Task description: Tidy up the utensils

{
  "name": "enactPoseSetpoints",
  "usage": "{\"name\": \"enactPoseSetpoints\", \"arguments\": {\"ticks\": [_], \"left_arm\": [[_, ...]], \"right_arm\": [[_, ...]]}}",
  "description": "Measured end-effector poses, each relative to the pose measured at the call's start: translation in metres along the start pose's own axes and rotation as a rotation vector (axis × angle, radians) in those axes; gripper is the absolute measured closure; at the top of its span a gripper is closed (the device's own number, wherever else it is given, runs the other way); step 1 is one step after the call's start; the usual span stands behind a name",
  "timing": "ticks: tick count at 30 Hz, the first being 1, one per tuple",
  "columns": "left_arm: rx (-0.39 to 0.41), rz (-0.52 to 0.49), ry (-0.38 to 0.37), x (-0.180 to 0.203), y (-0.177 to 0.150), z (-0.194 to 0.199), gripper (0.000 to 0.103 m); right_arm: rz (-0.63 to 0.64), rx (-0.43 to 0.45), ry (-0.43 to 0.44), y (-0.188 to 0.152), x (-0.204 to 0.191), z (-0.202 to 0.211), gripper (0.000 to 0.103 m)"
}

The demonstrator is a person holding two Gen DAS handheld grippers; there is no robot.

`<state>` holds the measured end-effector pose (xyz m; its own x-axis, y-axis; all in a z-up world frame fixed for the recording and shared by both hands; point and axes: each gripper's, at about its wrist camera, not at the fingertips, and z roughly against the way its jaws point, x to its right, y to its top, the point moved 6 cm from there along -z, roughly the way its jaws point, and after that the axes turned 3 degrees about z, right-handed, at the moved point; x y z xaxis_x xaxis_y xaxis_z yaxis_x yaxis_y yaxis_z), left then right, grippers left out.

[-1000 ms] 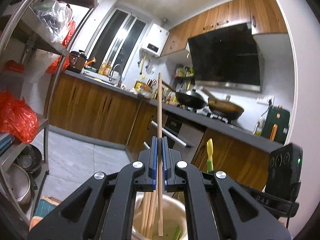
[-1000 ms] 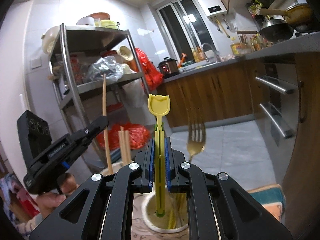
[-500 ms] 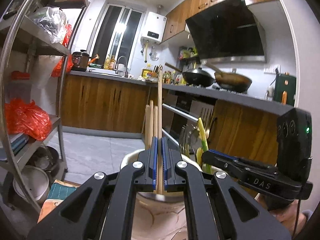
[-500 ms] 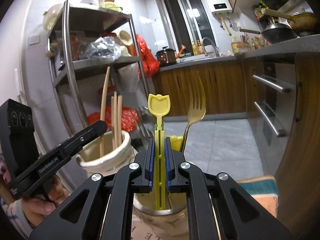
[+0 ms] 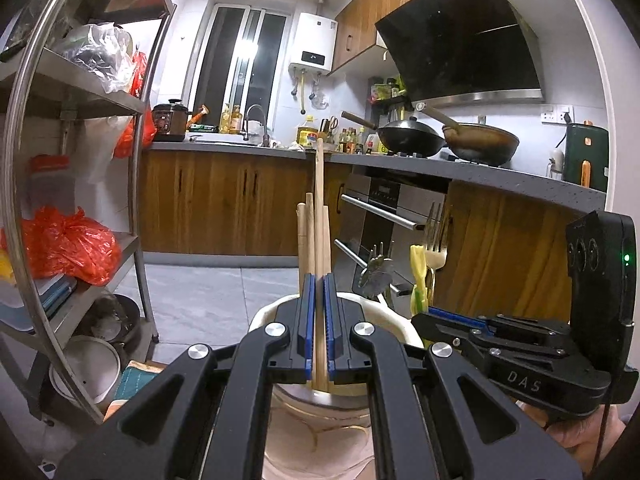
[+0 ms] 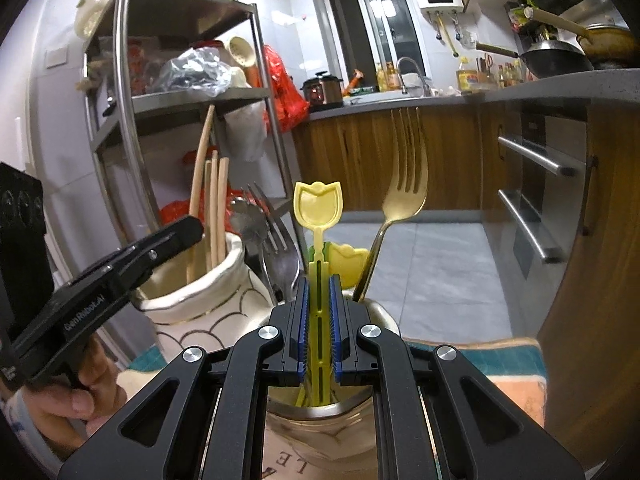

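From the left wrist view, the left gripper (image 5: 318, 320) has its blue pads pinched tight on a single wooden chopstick (image 5: 319, 208), which stands upright with its lower end down inside the cream ceramic holder (image 5: 268, 316). Three shorter chopsticks (image 5: 306, 236) stand in the same holder just beside it. To the right, the right gripper (image 5: 452, 314) reaches in sideways near a gold fork (image 5: 434, 248) and a silver fork (image 5: 376, 270).

The risk here, I'd say, is in the letting go: the held chopstick stands higher than its neighbours, so it may not be at the bottom, and released early it could drop hard or tip against the rim. Pulling back with the pads not fully clear could also drag it out again.

From the right wrist view, the right gripper (image 6: 319, 324) is clamped narrowly on the slotted stem of a yellow tulip-topped utensil (image 6: 319, 208), its lower end inside the glass jar (image 6: 320, 432). A second yellow tulip head (image 6: 348, 262) and the gold fork (image 6: 400, 192) stand in that jar too. The left gripper (image 6: 192, 226) crosses close by at the ceramic holder (image 6: 192, 316); the two tools are near enough to knock each other or the forks.

Both containers stand on something covered by an orange and teal cloth (image 6: 512, 364), though what lies under it I can't make out. Around is a kitchen: grey tiled floor (image 6: 432, 264), wooden cabinets (image 5: 224, 204), a steel shelf rack (image 6: 120, 92) with red bags, and woks (image 5: 412, 138) on the hob.
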<state>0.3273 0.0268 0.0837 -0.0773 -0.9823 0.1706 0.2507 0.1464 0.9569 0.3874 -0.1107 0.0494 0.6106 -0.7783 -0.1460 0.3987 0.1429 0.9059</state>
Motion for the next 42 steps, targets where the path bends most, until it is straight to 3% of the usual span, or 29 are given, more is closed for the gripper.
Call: {"name": "enactPoseSetpoints", "arguments": {"ticks": [8,10,21,23,30,33,35,38,42], "left_arm": [[-0.002,-0.009,0.004,-0.001,0.000,0.001,0.095],[0.000,-0.009,0.010,-0.003,0.000,0.001,0.082],[0.017,-0.011,0.016,-0.007,0.003,0.013,0.077],[0.016,-0.008,0.017,-0.008,0.004,0.016,0.074],[0.017,-0.007,0.039,-0.008,0.005,0.034,0.042],[0.010,-0.016,0.054,-0.007,0.002,0.042,0.032],[0.009,-0.015,0.059,-0.007,-0.001,0.047,0.026],[0.006,-0.013,0.067,-0.007,-0.007,0.055,0.015],[-0.003,-0.028,0.072,-0.006,-0.020,0.068,0.006]], "right_arm": [[0.005,-0.007,-0.004,-0.002,0.000,0.000,0.092],[0.007,-0.011,-0.003,-0.003,-0.001,0.000,0.092],[0.007,0.031,0.004,0.002,0.001,0.014,0.088],[0.007,0.048,0.000,0.003,0.003,0.021,0.082],[-0.001,0.076,-0.007,0.003,0.004,0.041,0.073],[0.005,0.080,-0.017,-0.002,0.004,0.051,0.063],[0.010,0.091,-0.026,-0.004,0.002,0.059,0.048],[0.023,0.109,-0.033,-0.008,-0.002,0.070,0.033],[0.036,0.127,-0.047,-0.017,-0.007,0.085,0.021]]}}
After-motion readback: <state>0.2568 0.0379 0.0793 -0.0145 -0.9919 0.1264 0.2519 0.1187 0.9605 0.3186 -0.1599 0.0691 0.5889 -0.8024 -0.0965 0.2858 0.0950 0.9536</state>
